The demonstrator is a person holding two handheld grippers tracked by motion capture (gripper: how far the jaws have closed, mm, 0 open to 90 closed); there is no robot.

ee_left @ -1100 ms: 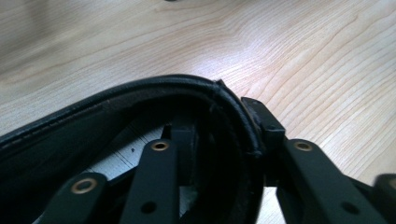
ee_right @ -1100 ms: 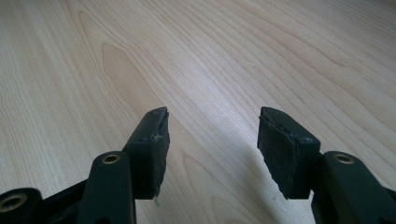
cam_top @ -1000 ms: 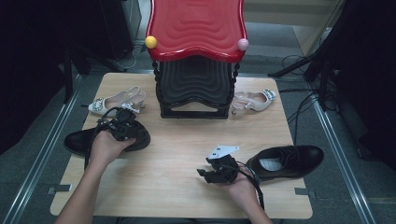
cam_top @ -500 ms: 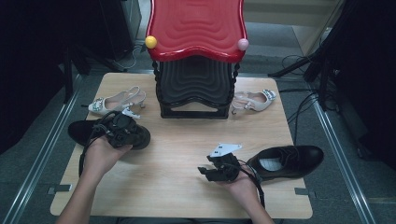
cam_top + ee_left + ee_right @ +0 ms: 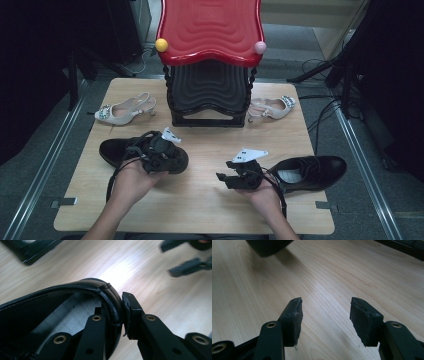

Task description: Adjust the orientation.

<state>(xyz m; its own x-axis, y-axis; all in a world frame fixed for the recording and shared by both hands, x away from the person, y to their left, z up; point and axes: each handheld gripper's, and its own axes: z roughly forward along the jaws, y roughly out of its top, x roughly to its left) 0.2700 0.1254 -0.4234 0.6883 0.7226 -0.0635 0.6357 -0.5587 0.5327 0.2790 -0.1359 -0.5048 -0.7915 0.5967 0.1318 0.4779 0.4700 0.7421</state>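
- While the right gripper (image 5: 225, 177) idles near the worktop's (image 5: 200, 210) front edge, jaws apart with nothing between them, the high view has the left gripper (image 5: 165, 159) on the heel end of a black shoe (image 5: 112, 150) at the left-middle of the worktop. Its mate, the second black shoe (image 5: 315, 171), lies at the right, just beside the right hand (image 5: 262, 192). Two beige heeled sandals (image 5: 122, 111) flank a red-topped shoe rack (image 5: 212, 30) at the back.
- Left gripper view: jaws have just been closing and are now clamped on the black shoe's (image 5: 50, 315) heel collar, one jaw inside on the lining, the other outside against the rim. Grip looks firm. Right gripper (image 5: 190, 263) is blurred at top right, a short way off across bare wood.
- Right gripper view: the pads (image 5: 295, 322) stand well apart over bare worktop (image 5: 324, 277); a dark shoe toe (image 5: 268, 247) sits at the top edge.
- Step in hand, my read: shoe grasped and being carried, likely toward the rack or its mate.
- Next move needs the pinch held on that thin collar so the shoe doesn't swing or slip, toe kept off the wood, and the right gripper kept out of the path or brought in to support.
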